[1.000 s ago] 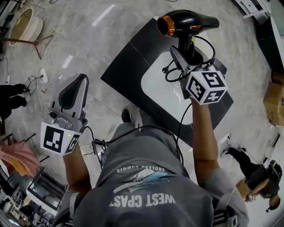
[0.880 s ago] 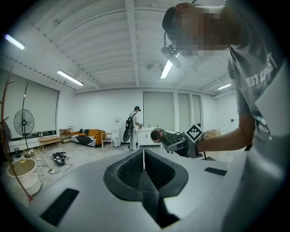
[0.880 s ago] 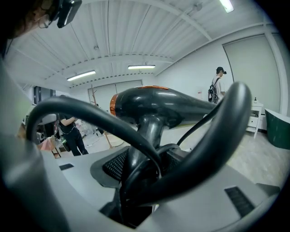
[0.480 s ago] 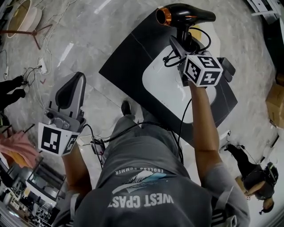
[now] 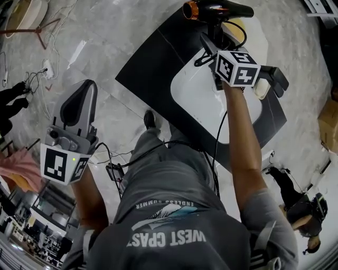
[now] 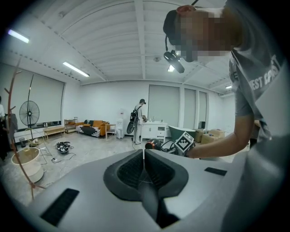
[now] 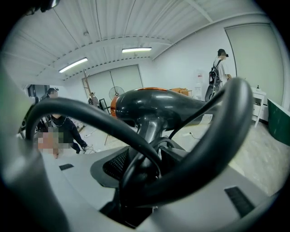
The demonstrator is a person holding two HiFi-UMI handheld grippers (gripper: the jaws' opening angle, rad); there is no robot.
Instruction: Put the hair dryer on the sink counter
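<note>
A black hair dryer (image 5: 217,9) with a copper nozzle hangs over the far part of the dark sink counter (image 5: 153,63), just beyond its white basin (image 5: 195,95). My right gripper (image 5: 214,38) is shut on the dryer's handle, and the cord loops around it. In the right gripper view the hair dryer (image 7: 158,106) stands upright between the jaws and the cord (image 7: 217,136) arcs across in front. My left gripper (image 5: 79,105) hangs over the floor to the left of the counter, shut and empty. In the left gripper view the left gripper (image 6: 142,156) has its jaws together.
A dark fixture (image 5: 272,79) with a pale part sits at the counter's right edge. Cables (image 5: 37,79) and a wooden stand (image 5: 26,26) lie on the marble floor at upper left. A cardboard box (image 5: 330,121) and a person (image 5: 303,211) are at the right.
My right gripper has carried the hair dryer down and farther out over the counter. My left gripper has sunk a little.
</note>
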